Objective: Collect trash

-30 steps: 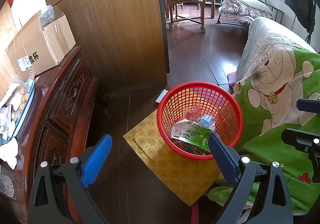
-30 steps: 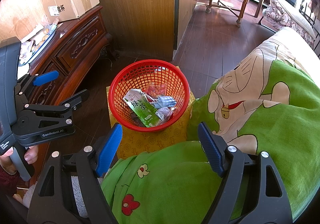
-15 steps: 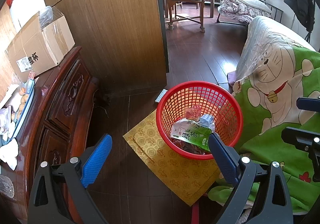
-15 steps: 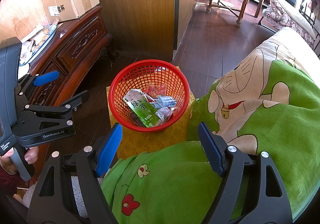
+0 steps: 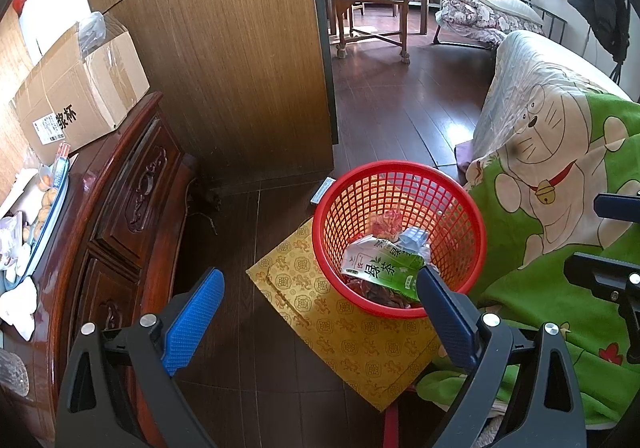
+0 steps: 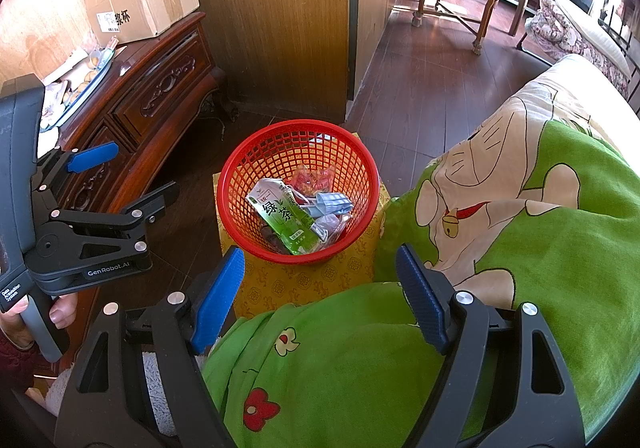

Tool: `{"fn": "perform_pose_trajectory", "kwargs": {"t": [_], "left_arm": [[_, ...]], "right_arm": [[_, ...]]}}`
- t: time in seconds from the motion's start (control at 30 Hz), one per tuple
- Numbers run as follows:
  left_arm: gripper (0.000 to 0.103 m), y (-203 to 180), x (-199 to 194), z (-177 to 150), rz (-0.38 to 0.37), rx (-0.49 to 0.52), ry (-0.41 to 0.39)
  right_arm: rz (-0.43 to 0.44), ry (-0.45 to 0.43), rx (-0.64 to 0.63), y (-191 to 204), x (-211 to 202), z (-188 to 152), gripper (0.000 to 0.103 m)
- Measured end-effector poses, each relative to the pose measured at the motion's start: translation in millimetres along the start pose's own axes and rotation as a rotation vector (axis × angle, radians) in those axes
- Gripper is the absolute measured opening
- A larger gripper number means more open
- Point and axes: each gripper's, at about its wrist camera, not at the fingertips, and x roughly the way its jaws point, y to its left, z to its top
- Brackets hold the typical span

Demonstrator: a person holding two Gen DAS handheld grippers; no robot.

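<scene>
We are looking down at the round red plastic mesh basket (image 6: 299,190), which is sitting on a yellow patterned cloth-covered stool (image 6: 304,280) on the dark wooden floor (image 5: 400,116). Inside it a green tea carton (image 6: 286,220) is lying tilted, with a crumpled blue face mask (image 6: 332,204) and a red wrapper (image 6: 312,180) resting beside it; darker scraps are lying underneath, too hidden to identify.

We are holding our left gripper (image 5: 316,312) spread wide and empty above the floor, its right finger overlapping the basket's near rim in the picture. Our right gripper (image 6: 320,288) is also spread wide, holding nothing, hanging over the green cartoon-print blanket (image 6: 540,248).

The right wrist view is showing our left gripper from the side, with fingers of our hand (image 6: 24,316) wrapping its grey handle. The left wrist view is showing a small white object (image 5: 323,190) on the floor behind the basket, perhaps a packet.

A carved dark wooden cabinet (image 5: 120,216) is bounding the left, carrying a cardboard box (image 5: 80,88). The blanket is touching the stool on the right. Open floor is stretching past the brown wooden partition (image 5: 240,68).
</scene>
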Motion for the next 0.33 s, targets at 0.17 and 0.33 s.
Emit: {"fn": "perform_pose_trajectory", "kwargs": {"t": [0.17, 0.33], "left_arm": [[0.095, -0.4, 0.1, 0.3, 0.02, 0.014, -0.002], [0.095, 3.8, 1.6, -2.1, 0.005, 0.001, 0.001]], "right_arm": [[0.0, 0.0, 0.0, 0.0, -0.1, 0.0, 0.076], [0.0, 0.0, 0.0, 0.2, -0.1, 0.1, 0.076]]}}
